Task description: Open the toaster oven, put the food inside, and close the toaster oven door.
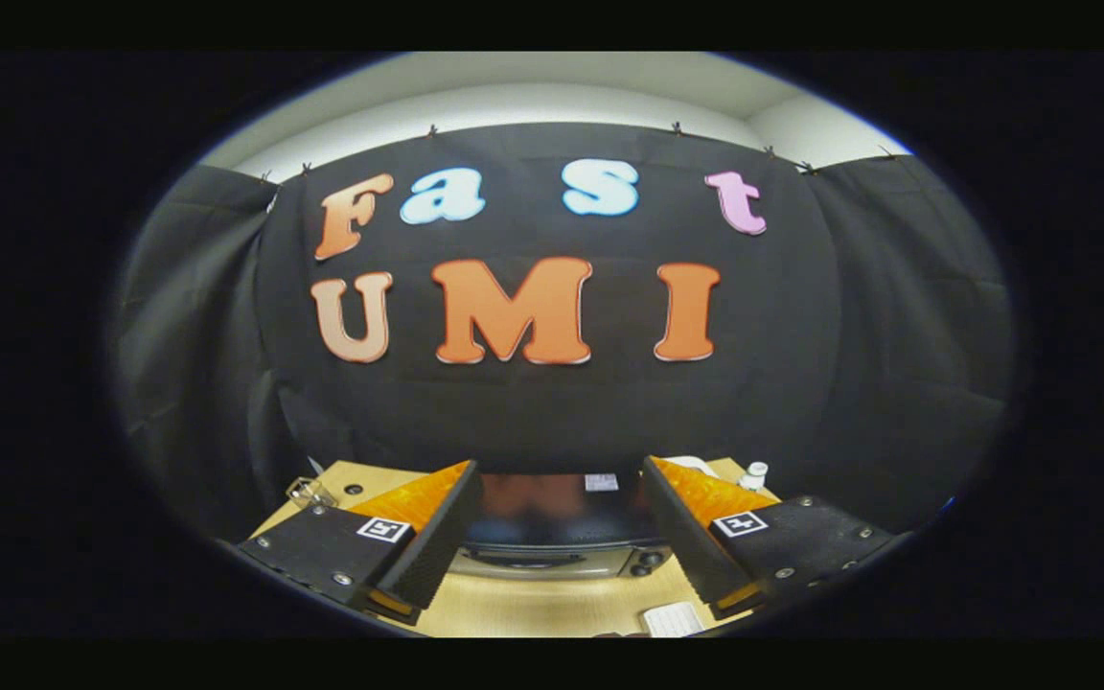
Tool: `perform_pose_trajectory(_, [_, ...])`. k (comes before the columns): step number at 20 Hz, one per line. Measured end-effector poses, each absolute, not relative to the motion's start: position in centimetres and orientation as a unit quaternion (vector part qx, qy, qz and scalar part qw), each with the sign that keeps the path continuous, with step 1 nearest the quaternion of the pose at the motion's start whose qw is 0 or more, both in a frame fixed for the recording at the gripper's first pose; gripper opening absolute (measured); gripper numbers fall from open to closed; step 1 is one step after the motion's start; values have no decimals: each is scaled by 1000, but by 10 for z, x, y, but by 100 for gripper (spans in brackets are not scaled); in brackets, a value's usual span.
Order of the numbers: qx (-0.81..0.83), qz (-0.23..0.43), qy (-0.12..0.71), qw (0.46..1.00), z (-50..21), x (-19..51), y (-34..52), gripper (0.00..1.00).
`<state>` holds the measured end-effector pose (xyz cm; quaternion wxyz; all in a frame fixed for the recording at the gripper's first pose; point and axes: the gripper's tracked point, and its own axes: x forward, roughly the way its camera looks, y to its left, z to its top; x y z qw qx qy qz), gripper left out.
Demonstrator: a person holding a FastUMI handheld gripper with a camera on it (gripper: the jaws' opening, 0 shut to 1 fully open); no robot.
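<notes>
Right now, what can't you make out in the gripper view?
- Toaster oven: sides hidden behind the open gripper fingers; door state unclear.
- Oven knobs: too small to read settings.
- White object on the table: cut off by the view's lower limit.
- Small white bottle: too small to identify.

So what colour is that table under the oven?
Light wood table, clearest in the gripper view.

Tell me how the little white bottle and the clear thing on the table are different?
The white bottle is solid white and stands upright beyond one finger; the clear thing is see-through and sits beyond the other. Both rest on the wooden table, flanking the toaster oven. The gripper is open.
</notes>
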<state>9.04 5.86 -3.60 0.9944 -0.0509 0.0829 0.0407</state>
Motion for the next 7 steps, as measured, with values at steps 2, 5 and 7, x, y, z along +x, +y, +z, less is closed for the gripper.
perform_pose_trajectory(2, [-53, 37, 55, 996, -8, 86, 54, 99])
perform_pose_trajectory(5, [-43, 34, 37, 998, 10, 79, 51, 99])
perform_pose_trajectory(7, [-42, 25, 33, 998, 10, 80, 43, 99])
